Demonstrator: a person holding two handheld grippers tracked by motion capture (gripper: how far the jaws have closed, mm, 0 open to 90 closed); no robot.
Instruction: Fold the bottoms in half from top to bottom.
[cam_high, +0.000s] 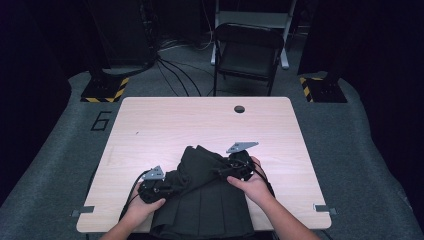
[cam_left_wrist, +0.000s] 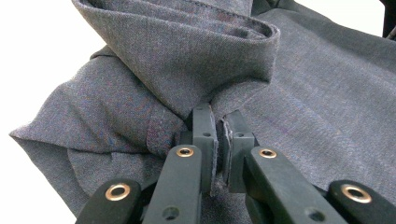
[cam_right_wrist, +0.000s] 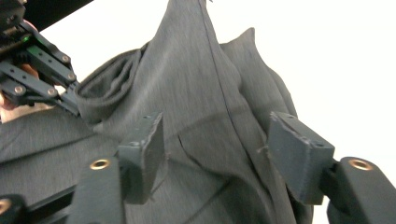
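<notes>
Garment: a dark grey skirt (cam_high: 205, 195), probably pleated, lies at the table's (cam_high: 165, 120) near edge, its top bunched upward.
Left gripper (cam_left_wrist: 217, 140): clamped on a fold, apparently anchoring the cloth for folding.
Right gripper (cam_right_wrist: 215, 154): jaws apart, pads off the fabric, poised over a seam, likely letting go or seeking a fresh hold.

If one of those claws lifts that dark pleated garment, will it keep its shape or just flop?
Probably flop: the garment already bunches into soft folds where the left claw pinches it. It looks thin and light, so it should lift easily. The woven cloth seems matte, unlikely to slip.
</notes>
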